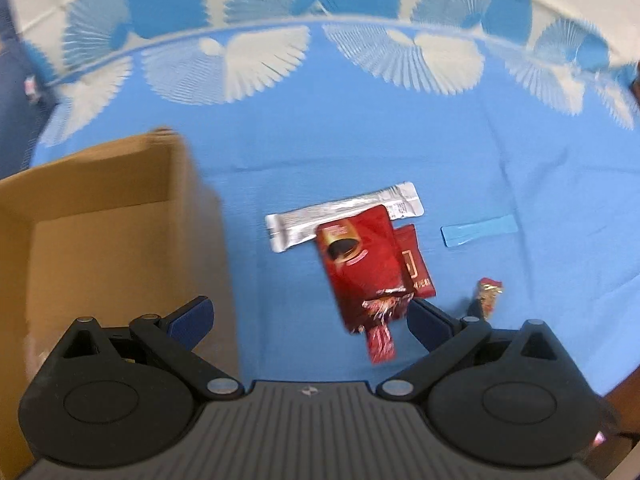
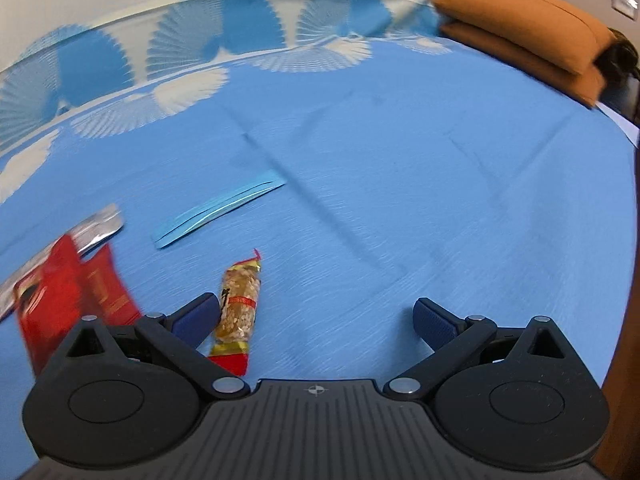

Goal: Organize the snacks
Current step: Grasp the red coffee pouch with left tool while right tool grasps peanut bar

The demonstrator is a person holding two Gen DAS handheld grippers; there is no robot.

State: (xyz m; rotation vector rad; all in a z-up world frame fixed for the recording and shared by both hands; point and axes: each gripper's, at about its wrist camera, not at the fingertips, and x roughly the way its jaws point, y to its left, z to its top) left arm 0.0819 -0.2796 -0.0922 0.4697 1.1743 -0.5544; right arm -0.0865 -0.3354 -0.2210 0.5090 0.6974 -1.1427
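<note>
1. two grippers hang over the blue cloth (image 2: 400, 160); the left gripper (image 1: 310, 316) and the right gripper (image 2: 316, 316) both have fingers spread wide and hold nothing
2. snacks lie in a small pile: a big red pack (image 1: 360, 264) on top of a silver pack (image 1: 300, 224), and a nut bar (image 2: 238, 308) close by
3. i think this is the start of a pick; the next move needs fingers around one pack
4. the brown box (image 1: 100, 216) stands open on the left, with lots of free cloth on the right

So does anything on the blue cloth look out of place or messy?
Yes: the large red packet lies askew atop the silver stick packet and a smaller red packet, in a heap. The cardboard box shows no snacks inside.
</note>
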